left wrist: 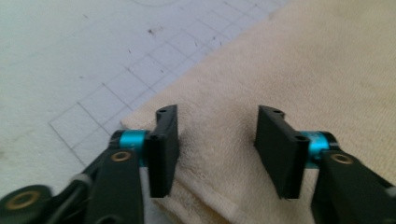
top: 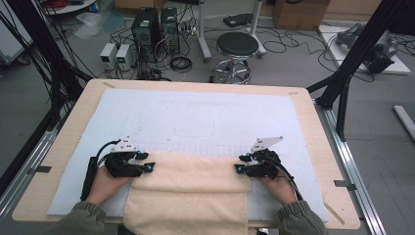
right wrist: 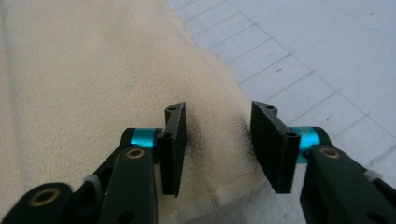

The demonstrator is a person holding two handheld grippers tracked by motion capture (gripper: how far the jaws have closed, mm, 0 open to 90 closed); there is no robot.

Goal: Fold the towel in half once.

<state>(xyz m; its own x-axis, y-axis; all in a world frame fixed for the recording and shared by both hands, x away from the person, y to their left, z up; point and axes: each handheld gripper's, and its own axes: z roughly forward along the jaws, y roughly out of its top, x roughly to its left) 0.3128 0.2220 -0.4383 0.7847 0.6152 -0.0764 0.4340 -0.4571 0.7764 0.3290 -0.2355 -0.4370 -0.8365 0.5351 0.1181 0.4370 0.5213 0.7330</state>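
towel on mat, near edge | left gripper at its left corner | right gripper at right

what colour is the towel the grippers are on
The towel is plain cream, with no pattern; the left gripper view shows it best.

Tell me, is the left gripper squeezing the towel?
Apart: in the left gripper view the left gripper stands open, towel showing between its pads.
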